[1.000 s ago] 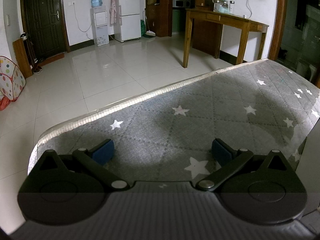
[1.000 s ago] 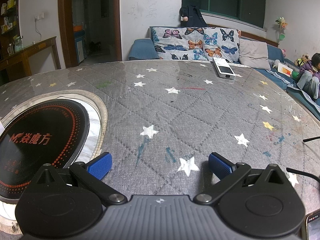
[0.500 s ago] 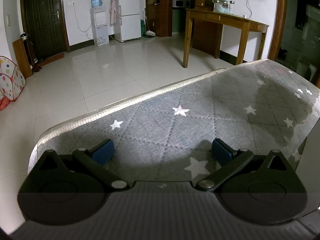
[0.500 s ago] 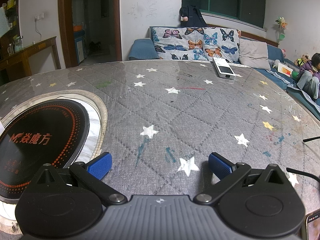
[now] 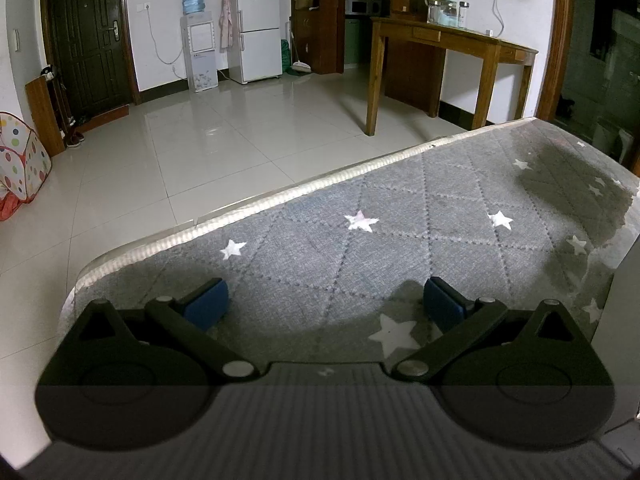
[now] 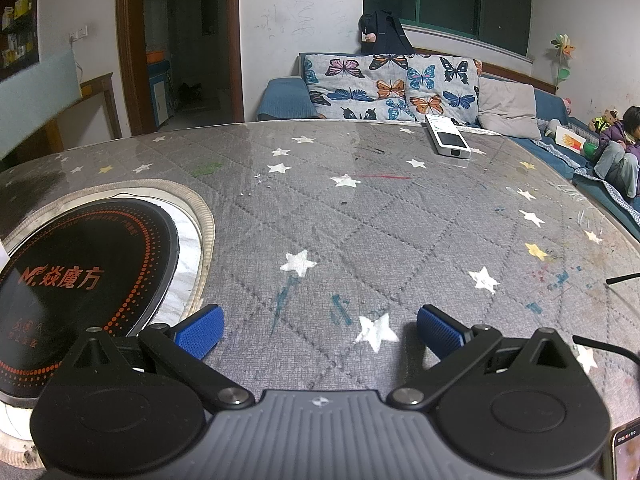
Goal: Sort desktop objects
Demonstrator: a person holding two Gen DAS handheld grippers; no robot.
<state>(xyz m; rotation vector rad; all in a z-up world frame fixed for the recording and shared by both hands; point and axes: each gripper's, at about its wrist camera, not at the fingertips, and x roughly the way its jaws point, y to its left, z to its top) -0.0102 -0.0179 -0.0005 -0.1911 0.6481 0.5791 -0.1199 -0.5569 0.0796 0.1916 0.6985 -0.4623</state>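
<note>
My left gripper is open and empty, low over the grey star-patterned table cover near its edge. My right gripper is open and empty over the same cover. A white remote-like device lies at the far side of the table in the right wrist view. A phone shows at the bottom right corner. A pale blurred object is in the air at the upper left of the right wrist view.
A black round induction cooktop is set into the table left of my right gripper. Black cables lie at the right. A white object stands at the right edge of the left wrist view. A sofa with a person is behind.
Both grippers have stayed still and open. A pale blurred object has come into the upper left of the right wrist view, and the shadow on the cover in the left wrist view has shrunk to the right.
</note>
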